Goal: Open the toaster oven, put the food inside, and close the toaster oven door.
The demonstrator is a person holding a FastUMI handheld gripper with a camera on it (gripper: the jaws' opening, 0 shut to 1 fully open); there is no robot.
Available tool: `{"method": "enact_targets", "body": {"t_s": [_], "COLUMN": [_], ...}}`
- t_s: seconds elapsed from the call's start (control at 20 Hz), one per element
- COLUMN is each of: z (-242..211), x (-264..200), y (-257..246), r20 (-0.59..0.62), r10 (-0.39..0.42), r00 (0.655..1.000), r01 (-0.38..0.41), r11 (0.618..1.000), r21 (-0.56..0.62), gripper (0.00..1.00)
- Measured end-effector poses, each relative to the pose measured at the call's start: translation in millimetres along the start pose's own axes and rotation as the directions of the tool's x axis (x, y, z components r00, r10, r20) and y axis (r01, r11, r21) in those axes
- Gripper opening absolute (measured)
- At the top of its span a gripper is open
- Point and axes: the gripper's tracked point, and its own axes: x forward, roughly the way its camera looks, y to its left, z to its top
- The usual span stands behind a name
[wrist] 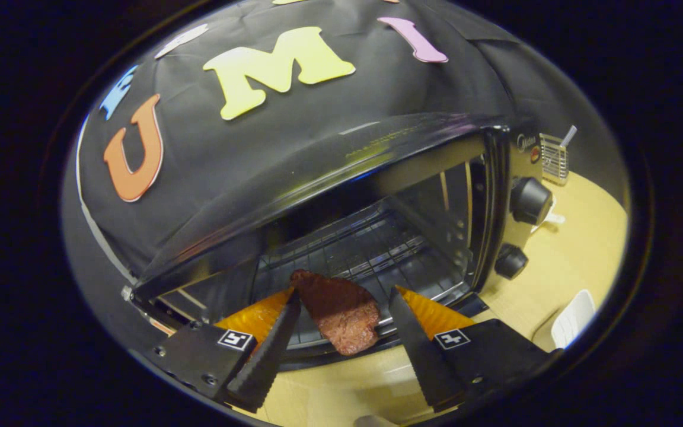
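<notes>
The toaster oven (377,196) takes up most of the scene, a black box with a shiny top standing on the pale wooden worktop (578,261), its front open so that the dark cavity and the wire rack (365,252) inside are in plain sight. Two round black knobs sit one above the other on its control panel, the upper knob (530,200) larger than the lower knob (510,261). Beyond the oven's far side a small wire basket (554,157) stands on the worktop, and nearer, beside the oven, lies a white object (574,317) I cannot identify. The hand-held gripper (344,299) is held wide open just at the oven's mouth, its two dark serrated fingers (270,344) well apart. Between them lies the food (338,311), a flat reddish-brown piece resting on the front edge of the rack; its left edge is close against the left finger, whether touching I cannot tell, while the right finger stands clear of it.
</notes>
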Motion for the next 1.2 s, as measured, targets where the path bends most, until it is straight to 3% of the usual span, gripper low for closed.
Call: {"method": "enact_targets", "body": {"t_s": [0.45,0.65,0.95,1.2], "z": [-0.4,13.8,-18.9,-78.6], "x": [-86.4,-125.8,-169.8,-185.1], "y": [-12.2,-39.6,-75.4,-83.3], "r20": [-0.108,-0.099,-0.171,-0.272], "r10": [0.080,0.051,0.011,0.005], "r00": [0.991,0.994,0.985,0.962], "r01": [-0.102,-0.080,-0.073,-0.117], "r11": [0.969,0.947,0.929,0.911], "r21": [-0.224,-0.312,-0.362,-0.396], "gripper": [0.97,0.97,0.97,0.97]}}
